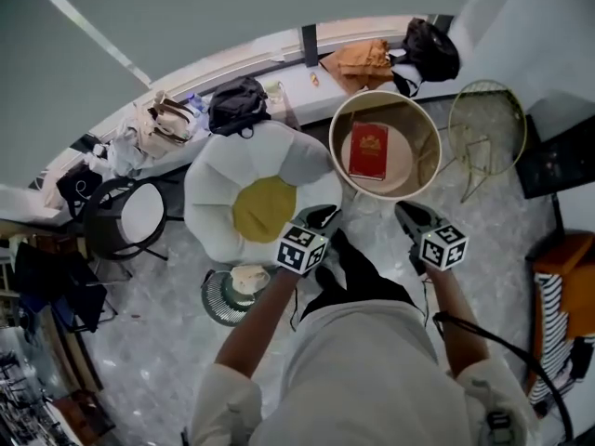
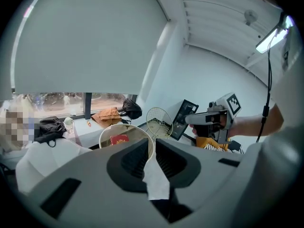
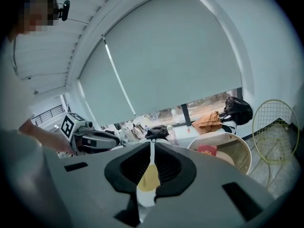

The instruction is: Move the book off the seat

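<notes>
Casual indoor lounge corner, office or studio; exact kind unclear. Long curved window ledge on far side, grey roller blind above. Bags lie along ledge. Marbled hard floor. Egg-shaped cushion in centre, wire chair at right, black-framed chair at left.

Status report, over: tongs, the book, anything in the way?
Left tongs and right tongs both closed, empty. Red book lies flat inside round beige tub. Nothing on top of the book.
</notes>
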A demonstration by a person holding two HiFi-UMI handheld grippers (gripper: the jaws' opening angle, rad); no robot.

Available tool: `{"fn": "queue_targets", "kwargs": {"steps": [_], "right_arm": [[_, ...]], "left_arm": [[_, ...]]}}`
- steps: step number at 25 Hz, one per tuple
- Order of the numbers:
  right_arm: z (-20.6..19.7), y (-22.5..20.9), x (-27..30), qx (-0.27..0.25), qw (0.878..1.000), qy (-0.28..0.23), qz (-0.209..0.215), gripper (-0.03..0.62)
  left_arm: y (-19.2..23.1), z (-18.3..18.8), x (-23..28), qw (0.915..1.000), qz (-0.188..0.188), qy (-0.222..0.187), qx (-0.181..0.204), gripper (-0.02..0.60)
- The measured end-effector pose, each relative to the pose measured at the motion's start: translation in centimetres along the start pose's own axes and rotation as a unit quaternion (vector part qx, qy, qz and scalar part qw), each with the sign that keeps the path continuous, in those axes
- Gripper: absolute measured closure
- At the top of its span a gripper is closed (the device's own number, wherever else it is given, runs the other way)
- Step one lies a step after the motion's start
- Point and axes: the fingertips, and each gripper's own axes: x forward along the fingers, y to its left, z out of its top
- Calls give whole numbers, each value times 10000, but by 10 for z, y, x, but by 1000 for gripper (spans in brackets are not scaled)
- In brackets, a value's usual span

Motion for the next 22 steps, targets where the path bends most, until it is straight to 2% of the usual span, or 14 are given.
{"fn": "queue_targets", "kwargs": {"steps": [5, 13, 22], "right_arm": [[-1, 15, -31, -45, 9999, -128, -22, 542], [3, 14, -78, -71, 9996, -253, 33, 542], [-2, -21, -119, 78, 9996, -256, -101, 546]], "left_arm": [[-18, 8, -23, 9997, 113, -198, -24, 554], [-44, 25, -45, 9960, 228, -691, -510, 580], [-75, 24, -41, 9943, 59, -797, -706, 580]]}}
